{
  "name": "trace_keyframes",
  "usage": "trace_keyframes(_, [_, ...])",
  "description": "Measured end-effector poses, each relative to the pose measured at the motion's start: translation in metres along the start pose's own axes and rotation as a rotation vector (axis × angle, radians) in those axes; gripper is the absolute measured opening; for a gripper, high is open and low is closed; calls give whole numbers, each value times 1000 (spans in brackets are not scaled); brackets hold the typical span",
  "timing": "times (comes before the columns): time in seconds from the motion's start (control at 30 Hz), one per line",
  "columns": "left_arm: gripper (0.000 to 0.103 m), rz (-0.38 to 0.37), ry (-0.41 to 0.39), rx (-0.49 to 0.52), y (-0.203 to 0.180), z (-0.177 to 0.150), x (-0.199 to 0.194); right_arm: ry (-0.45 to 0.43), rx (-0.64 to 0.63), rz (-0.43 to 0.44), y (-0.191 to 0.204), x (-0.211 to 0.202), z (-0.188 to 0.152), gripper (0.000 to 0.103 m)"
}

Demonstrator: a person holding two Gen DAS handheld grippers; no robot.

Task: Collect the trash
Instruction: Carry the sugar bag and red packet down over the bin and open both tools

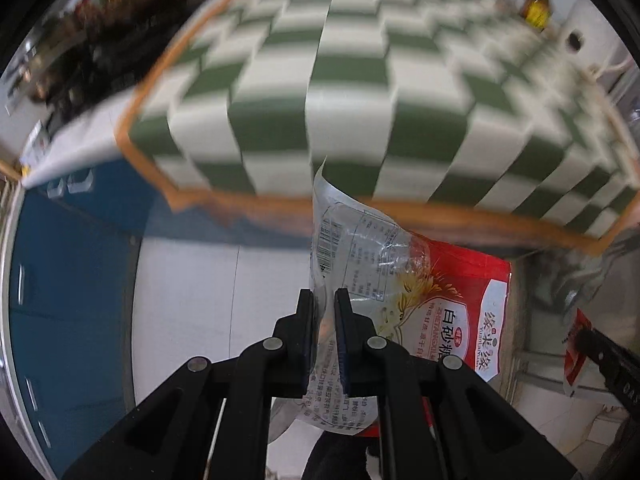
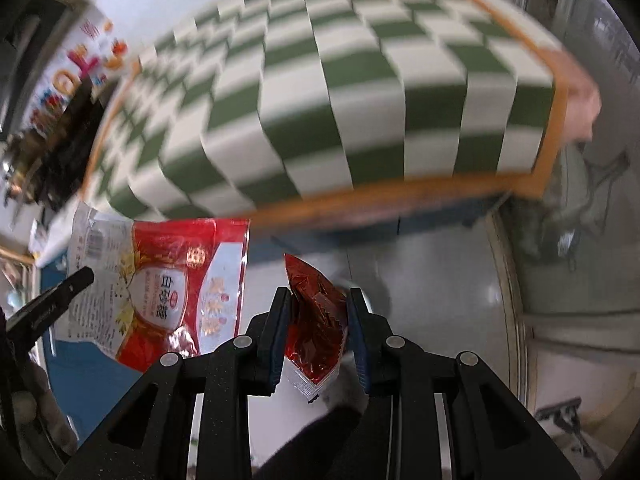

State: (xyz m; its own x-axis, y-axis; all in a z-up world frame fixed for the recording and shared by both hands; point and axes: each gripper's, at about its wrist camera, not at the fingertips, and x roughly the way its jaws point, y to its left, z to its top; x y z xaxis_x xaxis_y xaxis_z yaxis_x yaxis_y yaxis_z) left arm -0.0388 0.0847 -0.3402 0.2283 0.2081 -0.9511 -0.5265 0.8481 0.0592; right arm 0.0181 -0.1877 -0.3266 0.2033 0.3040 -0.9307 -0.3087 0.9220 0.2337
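Jaws of the left gripper [image 1: 325, 330] are nearly closed, pinching the clear edge of a sugar bag [image 1: 440, 300] that rises between the pads and spreads off to the right, past the table [image 1: 280, 80] edge. The bag is crinkled, transparent with printed text, then red and white. The right gripper [image 2: 318, 332] clamps a crumpled red foil wrapper [image 2: 316, 320] standing upright between its pads.
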Motion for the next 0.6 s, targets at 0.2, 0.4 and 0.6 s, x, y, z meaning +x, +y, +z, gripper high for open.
trace_keyframes(0.2, [8, 48, 164, -33, -13, -32, 154, 135, 28, -8, -30, 127, -38, 30])
trace_keyframes(0.4, [9, 30, 298, 1, -54, -75, 320, 216, 82, 40, -76, 280, -74, 30])
trace_keyframes(0.6, [17, -56, 380, 26, -84, -106, 418, 286, 58, 88, -98, 408, -105, 30])
